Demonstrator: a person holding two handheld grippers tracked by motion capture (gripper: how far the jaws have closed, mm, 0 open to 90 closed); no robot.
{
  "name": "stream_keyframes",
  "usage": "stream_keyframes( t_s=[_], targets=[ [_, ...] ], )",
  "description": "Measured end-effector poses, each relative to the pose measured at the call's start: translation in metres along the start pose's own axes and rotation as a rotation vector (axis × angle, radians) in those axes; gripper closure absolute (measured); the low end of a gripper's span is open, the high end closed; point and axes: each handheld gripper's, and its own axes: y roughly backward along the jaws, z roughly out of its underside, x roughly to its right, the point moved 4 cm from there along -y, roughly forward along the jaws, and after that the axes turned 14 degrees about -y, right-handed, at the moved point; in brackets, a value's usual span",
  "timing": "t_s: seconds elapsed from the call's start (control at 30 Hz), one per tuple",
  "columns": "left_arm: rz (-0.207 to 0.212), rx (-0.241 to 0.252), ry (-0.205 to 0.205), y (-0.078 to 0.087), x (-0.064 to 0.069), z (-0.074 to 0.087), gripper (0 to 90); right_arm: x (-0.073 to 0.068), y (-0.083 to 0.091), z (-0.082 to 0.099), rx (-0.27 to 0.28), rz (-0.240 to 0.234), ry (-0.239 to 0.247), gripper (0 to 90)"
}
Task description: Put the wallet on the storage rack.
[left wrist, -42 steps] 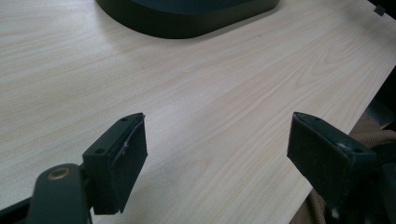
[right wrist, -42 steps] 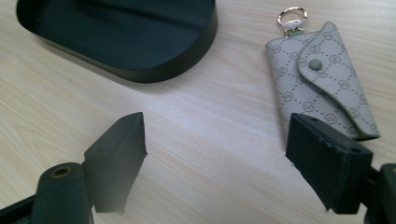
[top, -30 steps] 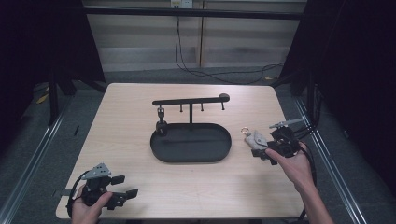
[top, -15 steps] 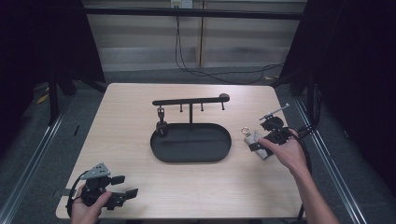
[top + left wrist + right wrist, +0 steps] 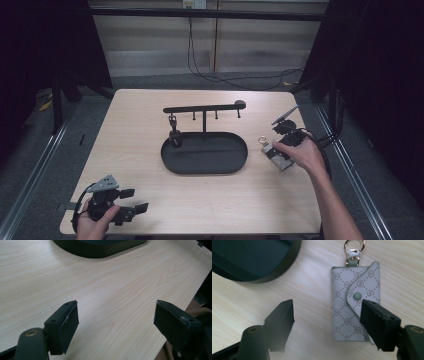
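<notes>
Key pouch (image 5: 355,312): flat on table (image 5: 140,130), just right of tray (image 5: 170,162); ring end toward the rack
Right gripper (image 5: 329,322): jaws have just been closing; part-spread over pouch, not yet pinching
Technique: centre both pads across pouch edges before closing; keep ring free
Left gripper (image 5: 116,322): spread wide; nothing between
Tray contents: one small dark item (image 5: 175,140), hanging from rack (image 5: 205,107)

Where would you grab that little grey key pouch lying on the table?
Across its flat body, from above, one jaw on each long edge. The key pouch lies flat with its ring pointing away, so the narrow width probably fits between the right gripper jaws, which have just been closing.
</notes>
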Motion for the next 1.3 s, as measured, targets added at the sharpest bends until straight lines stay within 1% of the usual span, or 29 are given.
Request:
stream_keyframes(
  t_s=[0.03,0.1,0.2,0.33,0.37,0.43,0.5,0.57,0.63,0.67,0.73,0.8,0.87,0.97,1.07,1.1,1.17,1.23,1.3],
  targets=[
    [0.002,0.0,0.0,0.0,0.0,0.0,19.8,0.002,-0.002,0.0,-0.002,0.014,0.01,24.1],
    [0.002,-0.003,-0.001,-0.001,0.0,0.0,19.8,0.005,-0.004,-0.001,-0.006,0.035,0.01,22.3],
    [0.001,-0.003,0.0,-0.001,0.0,0.0,19.9,0.011,-0.005,-0.002,-0.003,0.023,0.004,21.5],
    [0.006,-0.006,0.005,-0.001,0.001,0.0,19.9,0.017,-0.01,-0.004,-0.015,0.009,-0.015,21.0],
    [0.006,-0.007,0.002,-0.001,0.001,0.0,19.8,0.019,-0.011,-0.004,-0.025,0.018,-0.018,21.0],
    [0.006,-0.008,0.002,-0.002,0.001,0.0,19.8,0.021,-0.015,-0.006,-0.039,0.012,-0.024,21.1],
    [0.005,-0.008,0.002,-0.001,0.0,0.0,19.9,0.023,-0.019,-0.007,-0.041,0.025,-0.028,21.7],
    [0.004,-0.006,0.0,-0.001,0.0,0.0,19.9,0.024,-0.023,-0.009,-0.053,0.019,-0.03,22.6],
    [0.007,-0.009,0.006,-0.002,0.001,0.0,19.9,0.029,-0.027,-0.01,-0.061,0.053,-0.051,22.1],
    [0.007,-0.01,0.006,-0.002,0.001,0.0,19.9,0.031,-0.028,-0.01,-0.064,0.056,-0.059,22.2],
    [0.008,-0.01,0.003,-0.002,0.001,0.0,19.9,0.033,-0.032,-0.011,-0.064,0.036,-0.077,23.0],
    [0.007,-0.01,0.009,-0.002,0.001,0.0,19.9,0.034,-0.033,-0.011,-0.075,0.036,-0.076,23.8],
    [0.008,-0.012,0.006,-0.003,0.0,0.0,19.9,0.034,-0.035,-0.012,-0.079,0.026,-0.076,24.3],
    [0.009,-0.014,0.003,-0.003,0.001,0.0,19.9,0.035,-0.037,-0.012,-0.088,0.037,-0.082,23.6],
    [0.007,-0.016,0.001,-0.003,0.0,0.001,19.8,0.034,-0.04,-0.013,-0.09,0.055,-0.072,25.4],
    [0.008,-0.016,0.007,-0.003,0.0,0.001,19.8,0.034,-0.041,-0.013,-0.09,0.06,-0.071,25.4],
    [0.01,-0.015,0.006,-0.003,0.0,0.001,19.8,0.034,-0.042,-0.013,-0.105,0.073,-0.068,25.6],
    [0.015,-0.018,0.002,-0.003,0.0,0.0,19.8,0.034,-0.045,-0.014,-0.11,0.067,-0.067,26.3],
    [0.015,-0.017,0.003,-0.003,0.0,0.0,19.8,0.035,-0.047,-0.014,-0.119,0.062,-0.079,25.9]
  ],
)
